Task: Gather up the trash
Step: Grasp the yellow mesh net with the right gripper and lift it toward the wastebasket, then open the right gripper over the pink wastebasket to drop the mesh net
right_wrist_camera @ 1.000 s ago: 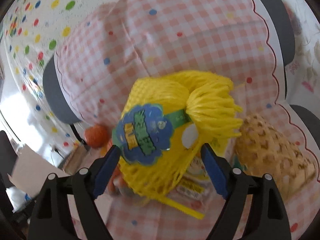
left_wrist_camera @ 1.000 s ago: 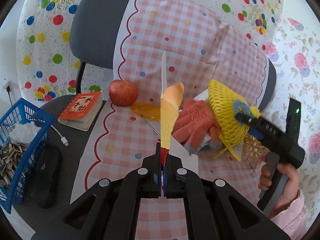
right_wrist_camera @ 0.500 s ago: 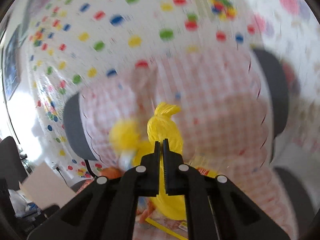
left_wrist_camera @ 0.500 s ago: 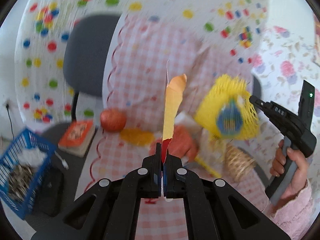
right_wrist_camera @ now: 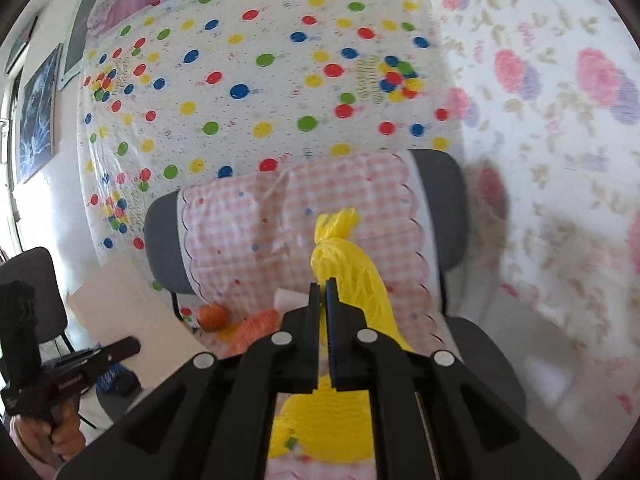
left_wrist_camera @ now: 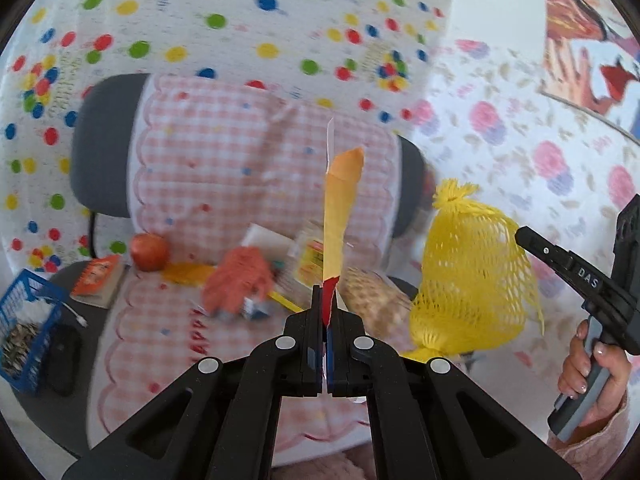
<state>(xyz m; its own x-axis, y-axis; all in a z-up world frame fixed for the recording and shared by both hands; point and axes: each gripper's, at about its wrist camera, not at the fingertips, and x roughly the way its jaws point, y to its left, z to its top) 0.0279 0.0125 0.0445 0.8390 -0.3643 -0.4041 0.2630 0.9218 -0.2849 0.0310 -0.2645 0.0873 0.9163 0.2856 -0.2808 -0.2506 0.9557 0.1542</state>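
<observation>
Right wrist view showed my right gripper (right_wrist_camera: pixel 323 286), wide around the yellow net bag (right_wrist_camera: pixel 352 264) a second earlier, clamped on it and lifted clear of the chair (left_wrist_camera: pixel 256 184). My left gripper (left_wrist_camera: pixel 327 308) stayed pinched on the orange wrapper strip (left_wrist_camera: pixel 340 216), so both pieces were ready for binning.

Grey chair (left_wrist_camera: pixel 100 152) draped in pink checked cloth (left_wrist_camera: pixel 224 168), frame centre; on the seat: apple (left_wrist_camera: pixel 149 252), orange glove (left_wrist_camera: pixel 240 280), orange booklet (left_wrist_camera: pixel 100 278), woven basket (left_wrist_camera: pixel 372 300).
</observation>
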